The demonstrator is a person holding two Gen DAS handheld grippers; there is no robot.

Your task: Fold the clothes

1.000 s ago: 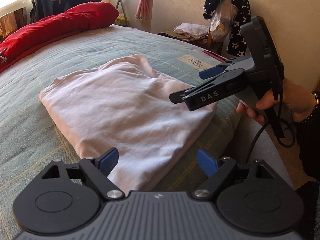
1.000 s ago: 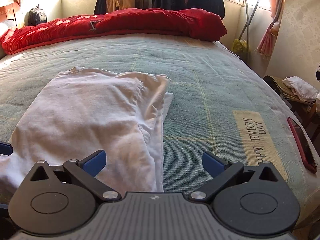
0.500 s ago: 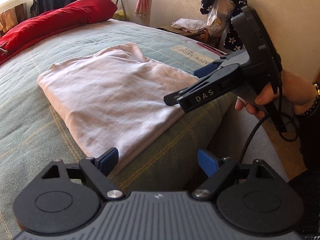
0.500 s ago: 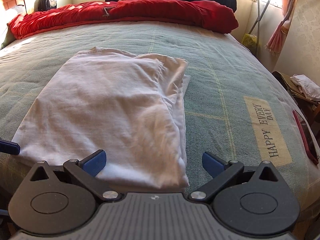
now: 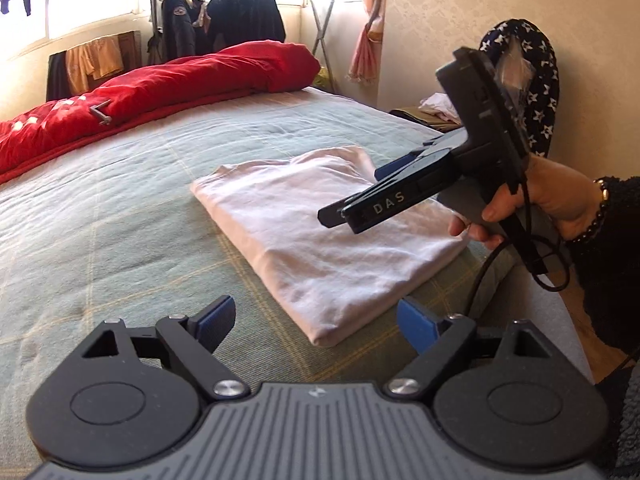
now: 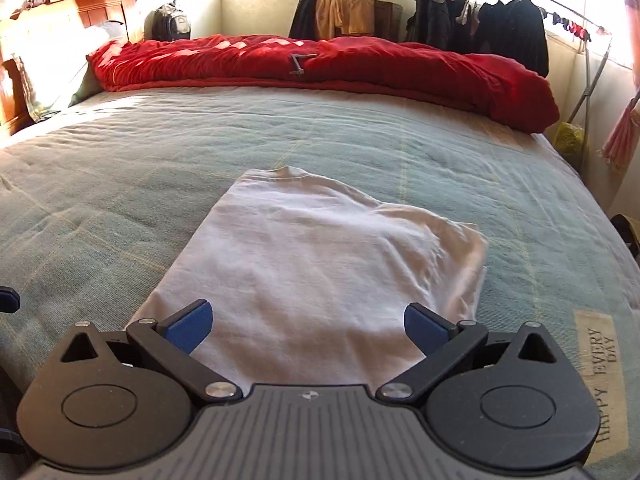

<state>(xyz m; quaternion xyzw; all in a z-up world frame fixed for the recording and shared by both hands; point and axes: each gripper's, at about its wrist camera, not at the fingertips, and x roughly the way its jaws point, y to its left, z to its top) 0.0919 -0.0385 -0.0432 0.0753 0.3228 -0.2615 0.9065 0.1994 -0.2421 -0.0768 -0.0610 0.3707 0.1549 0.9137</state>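
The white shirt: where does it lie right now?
The white shirt lies folded on the green bedspread, near the bed's front edge, just ahead of both open grippers.

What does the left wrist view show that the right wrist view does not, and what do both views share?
Only the left wrist view shows the right gripper from outside, the hand holding it, and a star-patterned cloth by the wall. Only the right wrist view shows the backpack, the pillow and the "HAPPY EVERY DAY" label. Both show the folded white shirt on the green bedspread and the red duvet.
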